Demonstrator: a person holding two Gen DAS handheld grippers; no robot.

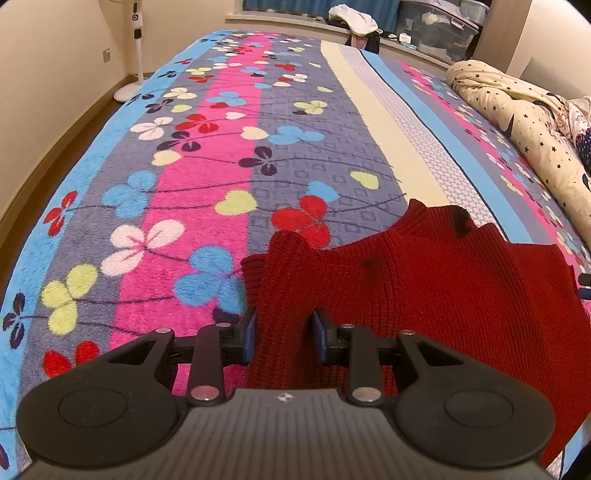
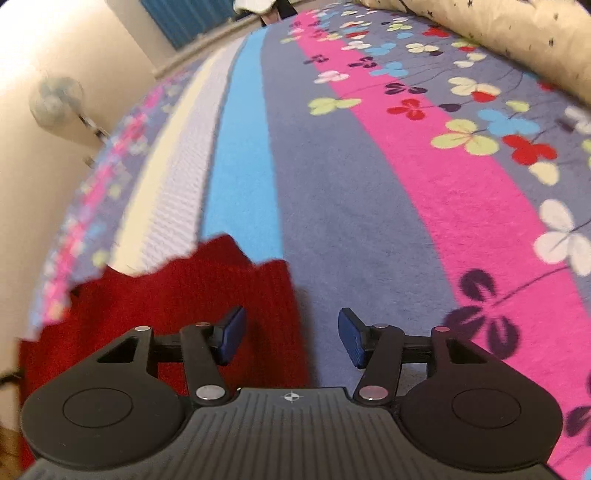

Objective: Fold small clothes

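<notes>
A dark red knitted sweater (image 1: 443, 288) lies on the flowered bedspread (image 1: 207, 155). In the left wrist view my left gripper (image 1: 284, 334) has its blue pads either side of a raised fold of the sweater's left edge, with a moderate gap between them. In the right wrist view the sweater (image 2: 177, 306) lies at the lower left. My right gripper (image 2: 291, 332) is wide open over the sweater's right edge; its left pad is above red knit, its right pad above bare bedspread (image 2: 354, 206). That view is motion-blurred.
A cream star-print duvet (image 1: 517, 118) is bunched along the bed's right side. A standing fan (image 1: 135, 48) is by the left wall. Clothes (image 1: 354, 18) and storage boxes (image 1: 439, 26) sit on the window ledge beyond the bed.
</notes>
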